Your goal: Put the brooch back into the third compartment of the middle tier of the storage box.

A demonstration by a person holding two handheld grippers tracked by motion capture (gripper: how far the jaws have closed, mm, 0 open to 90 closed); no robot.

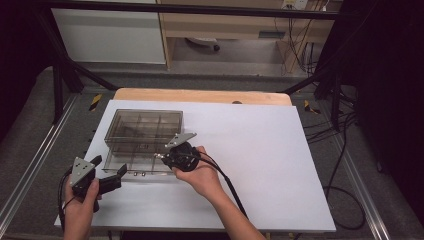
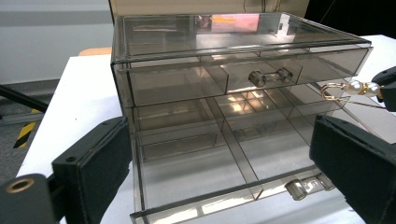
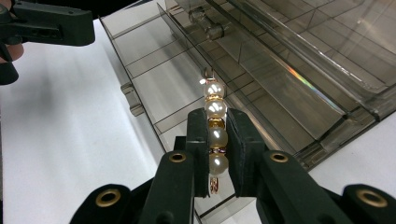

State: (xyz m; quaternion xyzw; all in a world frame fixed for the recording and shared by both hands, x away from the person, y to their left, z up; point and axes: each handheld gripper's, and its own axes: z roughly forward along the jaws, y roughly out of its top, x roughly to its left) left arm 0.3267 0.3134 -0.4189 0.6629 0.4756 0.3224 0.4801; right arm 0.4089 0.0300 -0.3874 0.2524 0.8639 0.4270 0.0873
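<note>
1. A smoky, see-through drawer box (image 1: 144, 131) stood on the white worktop (image 1: 260, 165), and everything else is placed against that box.
2. Its lower drawer (image 2: 201, 172) was pulled out toward the person, showing divided compartments. The upper drawer (image 2: 243, 74) sat pushed in, with a clear handle (image 2: 270, 76) on its front.
3. The right tongs (image 3: 217, 144) were closed on a pearl bracelet (image 3: 214, 123), with the pads pressing its beads from both sides. They were held at the front right corner of the box, over the open lower drawer.
4. The pearl bracelet was made of white beads with gold spacers. In the right gripper view it rose from between the pads and its far end reached above the lower drawer's compartments. Whether it touched the drawer I could not tell.
5. In the left gripper view the same bracelet (image 2: 355, 88) showed at the right side of the box, level with the upper drawer, with a gold loop at its tip.
6. The left tongs (image 1: 111, 172) were open, with the jaws wide apart and nothing between the pads. They were held at the front left corner of the box, just beside the pulled-out drawer's front.
7. In the left gripper view the two black jaws framed the lower drawer front, whose small clear handle (image 2: 306, 185) lay near the right jaw.
8. The person's right hand (image 1: 200, 175) held its tool in front of the box, and the left hand (image 1: 82, 200) was near the worktop's front left edge.
</note>
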